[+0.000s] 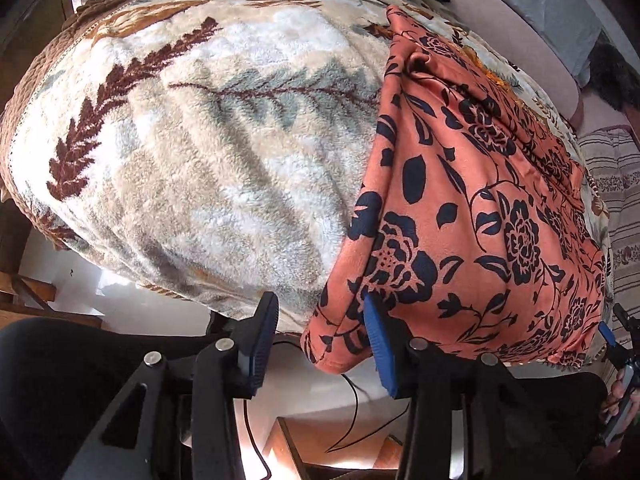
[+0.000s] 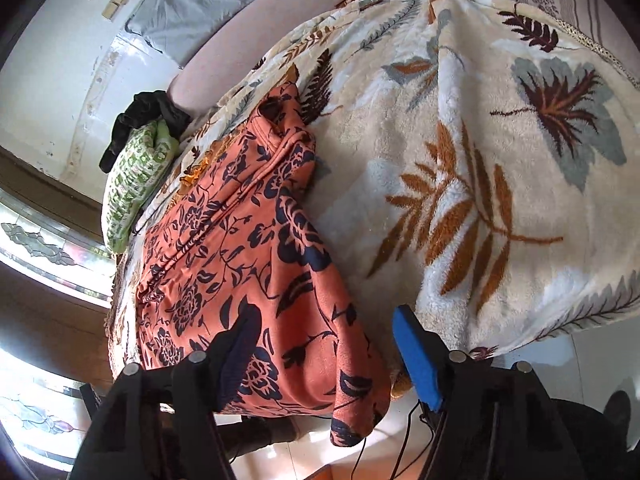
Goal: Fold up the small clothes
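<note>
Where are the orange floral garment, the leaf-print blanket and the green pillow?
orange floral garment [image 2: 248, 248], right wrist view, middle of cloth.
leaf-print blanket [image 1: 208, 152], left wrist view, bare fleece.
green pillow [image 2: 136, 184], right wrist view, its side.

Home bedroom, by the look of it. Bed [image 2: 500, 320] covered with plush leaf-print blanket [image 1: 208, 152]; green-patterned pillow [image 2: 136, 184] at far end; striped floral bedding [image 1: 616, 184] alongside. Patterned glass window panes [image 2: 36, 240] near bed. Painted wall with what may be switch plates [image 2: 118, 0], view distorted. Pale tiled floor [image 1: 72, 280] below.
</note>
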Action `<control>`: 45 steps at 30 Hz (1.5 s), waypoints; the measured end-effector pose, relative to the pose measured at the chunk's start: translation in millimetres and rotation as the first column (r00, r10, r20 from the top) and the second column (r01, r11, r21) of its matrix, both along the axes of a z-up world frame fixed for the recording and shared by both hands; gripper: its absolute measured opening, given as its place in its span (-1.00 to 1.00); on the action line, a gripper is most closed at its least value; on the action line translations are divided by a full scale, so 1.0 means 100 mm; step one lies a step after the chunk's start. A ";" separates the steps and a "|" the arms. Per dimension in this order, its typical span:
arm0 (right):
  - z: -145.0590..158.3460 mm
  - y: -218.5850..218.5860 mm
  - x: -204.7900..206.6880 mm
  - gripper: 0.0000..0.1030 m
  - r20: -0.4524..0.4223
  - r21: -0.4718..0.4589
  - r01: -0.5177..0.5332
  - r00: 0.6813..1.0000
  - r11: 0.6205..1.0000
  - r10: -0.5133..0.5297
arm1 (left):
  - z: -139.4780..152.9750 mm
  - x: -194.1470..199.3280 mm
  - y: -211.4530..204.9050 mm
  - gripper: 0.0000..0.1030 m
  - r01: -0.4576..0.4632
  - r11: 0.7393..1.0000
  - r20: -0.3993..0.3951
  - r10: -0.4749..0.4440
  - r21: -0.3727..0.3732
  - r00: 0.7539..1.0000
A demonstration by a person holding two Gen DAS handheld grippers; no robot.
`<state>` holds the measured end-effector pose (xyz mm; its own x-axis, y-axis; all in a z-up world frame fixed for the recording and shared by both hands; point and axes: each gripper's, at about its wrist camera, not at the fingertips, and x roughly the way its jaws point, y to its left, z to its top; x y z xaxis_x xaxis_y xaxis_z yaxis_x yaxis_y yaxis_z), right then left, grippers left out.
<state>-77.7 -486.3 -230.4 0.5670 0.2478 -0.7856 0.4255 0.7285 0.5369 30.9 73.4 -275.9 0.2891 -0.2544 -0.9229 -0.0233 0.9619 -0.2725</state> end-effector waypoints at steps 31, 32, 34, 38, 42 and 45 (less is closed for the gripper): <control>-0.35 0.40 0.25 -0.52 -0.342 -0.198 -0.087 0.940 0.976 0.014 | -0.45 0.07 -0.01 -0.67 0.057 0.976 -0.134 -0.086 -0.211 0.987; -0.33 0.43 0.25 -0.82 -0.346 -0.195 -0.095 0.938 0.976 0.022 | -0.44 0.07 -0.02 -0.78 0.065 0.978 -0.135 -0.093 -0.198 0.987; -0.24 0.48 0.26 -0.85 -0.350 -0.207 -0.122 0.936 0.971 0.043 | -0.39 0.05 -0.01 -0.87 0.076 0.978 -0.140 -0.105 -0.196 0.985; 0.00 0.41 0.23 -0.86 -0.271 -0.049 -0.116 0.958 0.992 0.098 | -0.15 0.02 0.09 -0.89 0.089 0.948 -0.158 -0.143 -0.305 0.977; 0.36 0.29 0.21 -0.87 -0.112 0.117 -0.100 0.987 0.988 0.113 | 0.33 0.03 0.16 -0.89 0.150 0.921 -0.089 -0.193 -0.359 0.977; 0.66 0.30 0.28 -0.87 0.020 0.207 -0.092 0.996 0.974 0.090 | 0.74 0.11 0.16 -0.89 0.196 0.899 -0.015 -0.219 -0.391 0.976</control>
